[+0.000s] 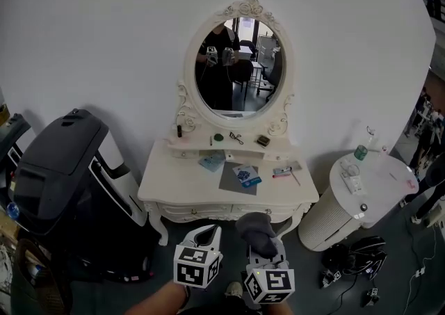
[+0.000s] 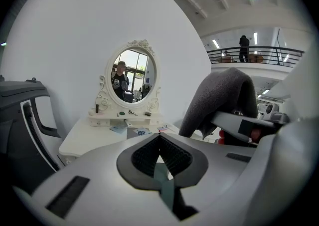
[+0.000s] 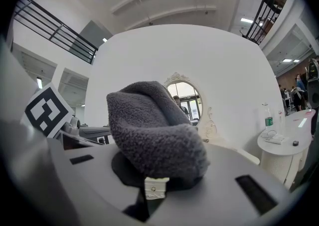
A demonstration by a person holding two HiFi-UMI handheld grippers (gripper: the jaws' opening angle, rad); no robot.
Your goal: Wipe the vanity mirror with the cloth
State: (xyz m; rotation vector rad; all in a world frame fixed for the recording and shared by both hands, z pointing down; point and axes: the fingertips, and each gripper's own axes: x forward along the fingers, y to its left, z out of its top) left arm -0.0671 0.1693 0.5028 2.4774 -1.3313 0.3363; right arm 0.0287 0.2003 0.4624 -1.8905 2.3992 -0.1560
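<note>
An oval vanity mirror (image 1: 238,69) in an ornate white frame stands on a white dressing table (image 1: 174,181) against the wall; it shows small in the left gripper view as the mirror (image 2: 130,79) and, partly behind the cloth, in the right gripper view as the mirror (image 3: 188,98). My right gripper (image 1: 260,243) is shut on a thick grey cloth (image 1: 256,232), which bulges out of its jaws as the cloth (image 3: 154,132). My left gripper (image 1: 206,238) is beside it, jaws closed on nothing. Both are held low in front of the table, well short of the mirror.
Small items lie on the table: a grey mat (image 1: 238,179), leaflets (image 1: 212,161), a pen (image 1: 281,172). A black-and-white machine (image 1: 62,167) stands at the left. A white round unit (image 1: 365,192) with a bottle (image 1: 360,152) stands at the right, cables (image 1: 351,258) on the floor by it.
</note>
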